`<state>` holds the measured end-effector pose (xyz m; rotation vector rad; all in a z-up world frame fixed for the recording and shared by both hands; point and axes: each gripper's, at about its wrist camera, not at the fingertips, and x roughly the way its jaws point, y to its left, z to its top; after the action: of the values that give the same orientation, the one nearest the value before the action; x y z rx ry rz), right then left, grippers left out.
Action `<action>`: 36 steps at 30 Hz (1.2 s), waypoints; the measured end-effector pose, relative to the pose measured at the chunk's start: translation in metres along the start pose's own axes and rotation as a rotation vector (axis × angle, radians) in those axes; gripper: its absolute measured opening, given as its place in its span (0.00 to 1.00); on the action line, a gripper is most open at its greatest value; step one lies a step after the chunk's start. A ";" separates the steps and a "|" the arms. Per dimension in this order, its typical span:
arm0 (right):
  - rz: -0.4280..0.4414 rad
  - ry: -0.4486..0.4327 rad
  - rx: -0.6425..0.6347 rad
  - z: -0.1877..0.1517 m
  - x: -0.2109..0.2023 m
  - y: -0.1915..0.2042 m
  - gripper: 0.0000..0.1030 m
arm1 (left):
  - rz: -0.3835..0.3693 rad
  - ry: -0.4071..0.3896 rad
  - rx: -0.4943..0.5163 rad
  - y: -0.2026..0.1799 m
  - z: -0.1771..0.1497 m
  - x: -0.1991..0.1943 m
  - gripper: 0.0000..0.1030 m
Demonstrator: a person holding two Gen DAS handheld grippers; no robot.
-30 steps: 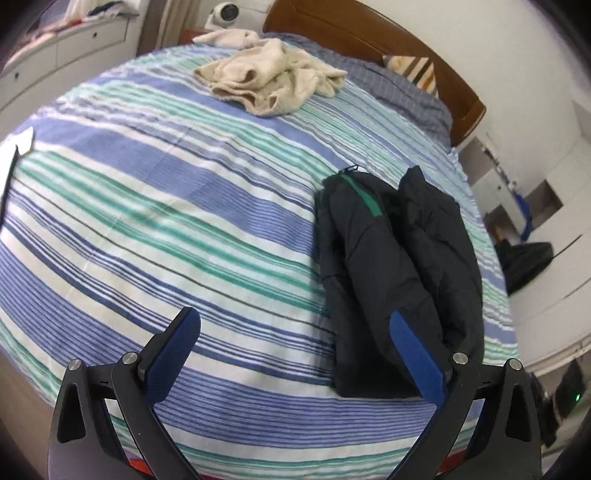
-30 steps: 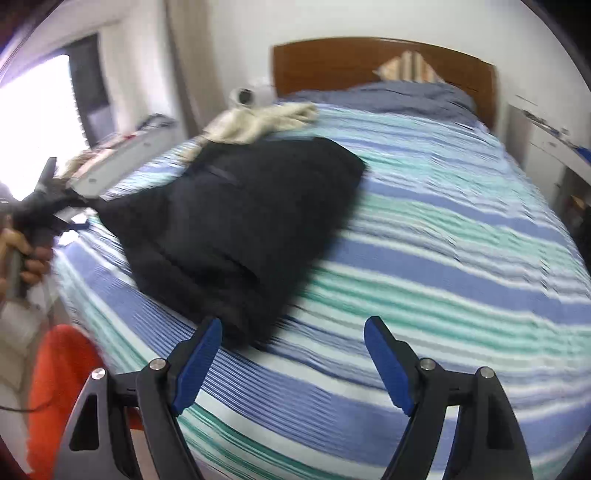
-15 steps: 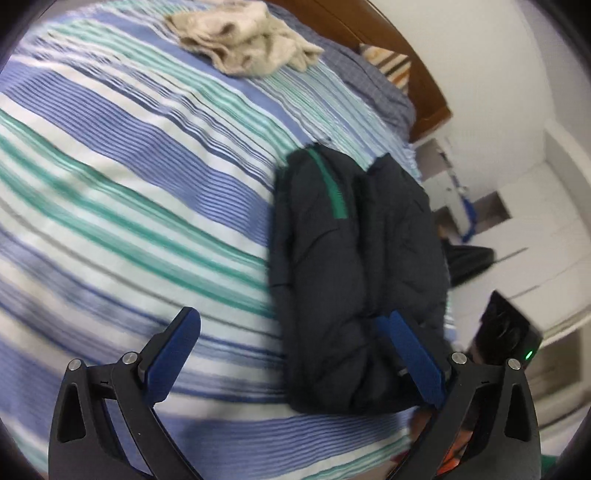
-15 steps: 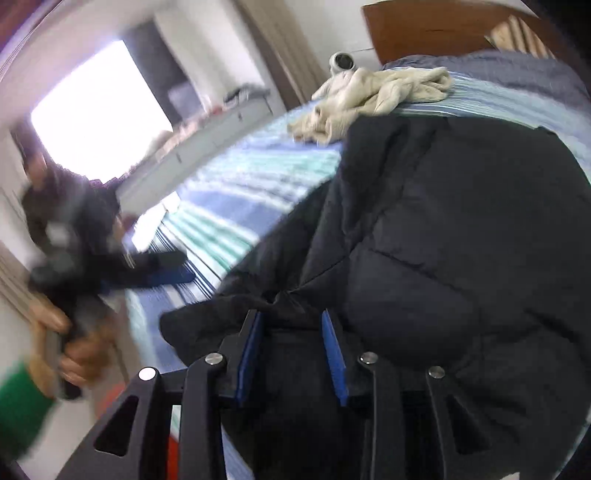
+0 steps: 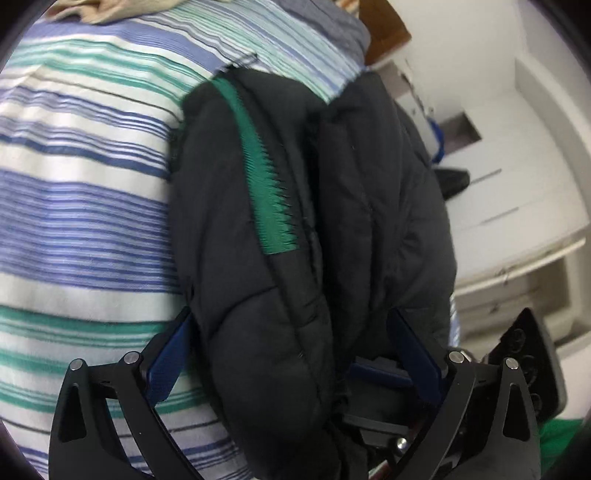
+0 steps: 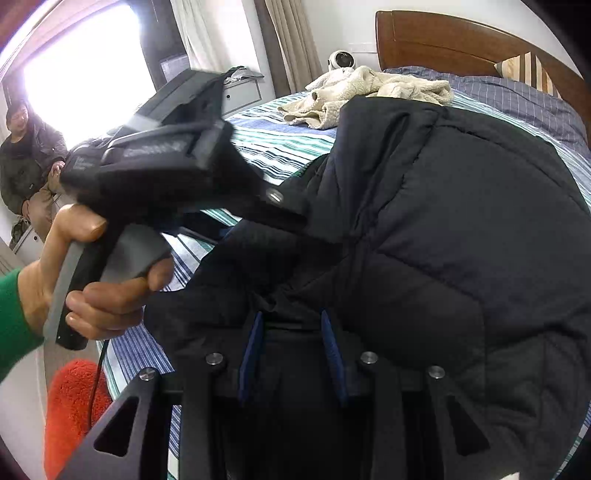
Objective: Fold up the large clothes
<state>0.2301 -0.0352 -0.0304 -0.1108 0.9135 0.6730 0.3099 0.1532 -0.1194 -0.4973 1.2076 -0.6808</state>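
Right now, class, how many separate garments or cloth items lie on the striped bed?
2. The black puffer jacket lies at the near edge of the bed, and a cream fleece garment is bunched near the headboard. Others may be hidden behind the jacket.

My left wrist cam looks down along its fingers, right up close on the jacket (image 5: 295, 221), facing up the bed (image 5: 85, 192) toward the headboard (image 5: 384, 33). My right cam sits low at the jacket's (image 6: 443, 240) near end, looking across the bed (image 6: 280, 140) toward the window (image 6: 85, 77). Both catch the jacket, the bed and the headboard (image 6: 461, 40).
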 end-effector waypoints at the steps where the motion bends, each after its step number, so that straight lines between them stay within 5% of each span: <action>1: -0.001 -0.005 -0.002 -0.001 -0.001 0.000 0.31 | 0.010 0.006 -0.004 -0.001 0.001 0.002 0.97; 15: -0.030 -0.083 -0.072 -0.020 -0.035 0.013 0.34 | 0.108 -0.006 0.028 -0.030 -0.009 0.008 0.99; 18: 0.013 -0.075 -0.002 -0.023 -0.066 0.004 0.42 | 0.087 0.004 -0.007 -0.018 -0.010 0.009 1.00; 20: 0.039 -0.114 0.071 -0.033 -0.099 -0.014 0.63 | 0.060 0.011 -0.035 -0.009 -0.012 0.008 1.00; 22: 0.008 -0.141 0.128 -0.048 -0.124 -0.033 0.71 | 0.031 0.021 -0.062 -0.003 -0.015 0.008 0.99; 28: -0.062 -0.088 0.379 -0.093 -0.147 -0.118 0.71 | 0.004 0.037 -0.068 -0.006 -0.025 0.009 0.96; 31: 0.034 -0.090 0.502 -0.102 -0.142 -0.145 0.71 | -0.065 0.060 -0.058 -0.015 -0.037 0.012 0.92; 36: 0.221 -0.120 0.645 -0.101 -0.111 -0.179 0.71 | -0.076 0.051 -0.060 -0.013 -0.044 0.016 0.95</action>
<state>0.2167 -0.2679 -0.0424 0.6061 0.9944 0.5523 0.2679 0.1326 -0.1346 -0.5810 1.2645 -0.7275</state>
